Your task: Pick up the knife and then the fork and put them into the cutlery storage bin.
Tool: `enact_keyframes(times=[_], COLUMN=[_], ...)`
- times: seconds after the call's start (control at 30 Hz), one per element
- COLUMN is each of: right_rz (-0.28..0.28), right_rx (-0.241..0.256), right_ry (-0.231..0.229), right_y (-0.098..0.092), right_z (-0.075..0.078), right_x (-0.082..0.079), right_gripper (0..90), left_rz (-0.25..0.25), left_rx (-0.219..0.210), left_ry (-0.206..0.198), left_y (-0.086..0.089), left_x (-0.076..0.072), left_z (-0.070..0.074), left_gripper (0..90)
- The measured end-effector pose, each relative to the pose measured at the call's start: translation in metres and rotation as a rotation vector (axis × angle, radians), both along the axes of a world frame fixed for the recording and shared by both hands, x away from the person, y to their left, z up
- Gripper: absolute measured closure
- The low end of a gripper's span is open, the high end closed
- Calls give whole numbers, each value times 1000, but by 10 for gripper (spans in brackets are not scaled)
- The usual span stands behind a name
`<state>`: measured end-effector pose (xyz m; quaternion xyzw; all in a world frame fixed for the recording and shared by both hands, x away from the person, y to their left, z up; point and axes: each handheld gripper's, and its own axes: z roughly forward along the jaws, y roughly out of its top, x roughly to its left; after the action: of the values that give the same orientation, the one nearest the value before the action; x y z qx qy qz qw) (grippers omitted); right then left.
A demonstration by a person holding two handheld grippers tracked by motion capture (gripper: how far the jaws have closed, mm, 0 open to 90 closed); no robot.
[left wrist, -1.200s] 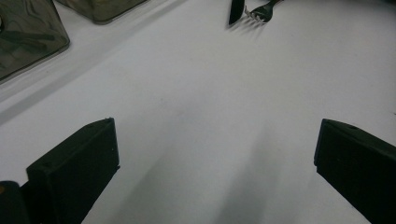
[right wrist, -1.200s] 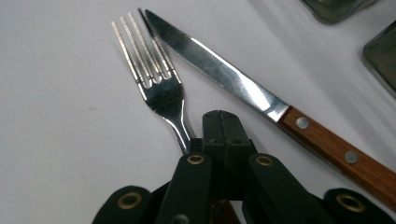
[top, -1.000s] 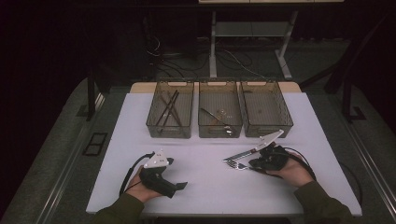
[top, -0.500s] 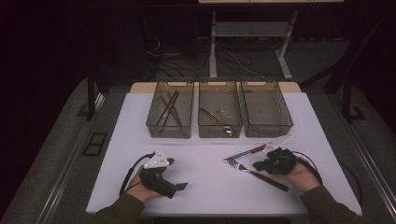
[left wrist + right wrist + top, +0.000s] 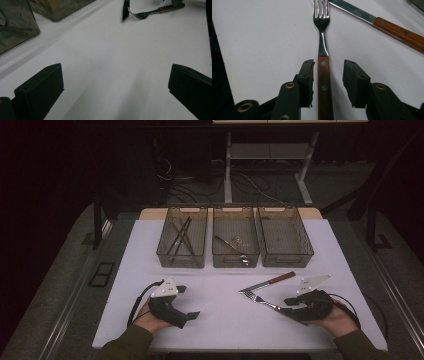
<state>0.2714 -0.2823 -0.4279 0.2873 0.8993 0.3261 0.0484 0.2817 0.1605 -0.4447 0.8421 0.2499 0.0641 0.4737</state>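
A fork (image 5: 260,299) with a wooden handle lies flat on the white table (image 5: 220,320), its tines pointing left. My right gripper (image 5: 286,306) is open and low at the fork's handle end. In the right gripper view the fork (image 5: 323,72) runs straight up between the two jaws of my right gripper (image 5: 328,67), with a gap on each side. A wooden-handled knife (image 5: 270,282) lies just behind the fork and appears as the knife (image 5: 387,23) at the upper right. My left gripper (image 5: 187,301) rests at the front left, and the left gripper (image 5: 115,72) is wide open over bare table.
Three clear mesh bins stand in a row at the back: the left bin (image 5: 162,251) holds long dark utensils, the middle bin (image 5: 235,260) holds cutlery, and the right bin (image 5: 306,251) looks nearly bare. The table's front edge lies close below both hands.
My right gripper has drawn back to the right and toward the front edge, lining its open jaws up around the fork's handle. The left gripper, fork and knife have stayed put.
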Motion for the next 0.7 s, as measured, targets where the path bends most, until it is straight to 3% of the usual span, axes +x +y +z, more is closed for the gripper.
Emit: enact_keyframes(times=[0.37,0.7], right_rz=[46,56], right_rx=[-10,-40], right_ry=[8,-26], right_y=[16,23], right_z=[-9,-13], right_x=[10,6], right_gripper=[634,738], left_rz=[-20,-20], left_rx=[29,35], left_ry=[-9,-9], left_y=[-2,-3], left_x=[-1,-2], left_z=[-1,-2], left_gripper=[0,0])
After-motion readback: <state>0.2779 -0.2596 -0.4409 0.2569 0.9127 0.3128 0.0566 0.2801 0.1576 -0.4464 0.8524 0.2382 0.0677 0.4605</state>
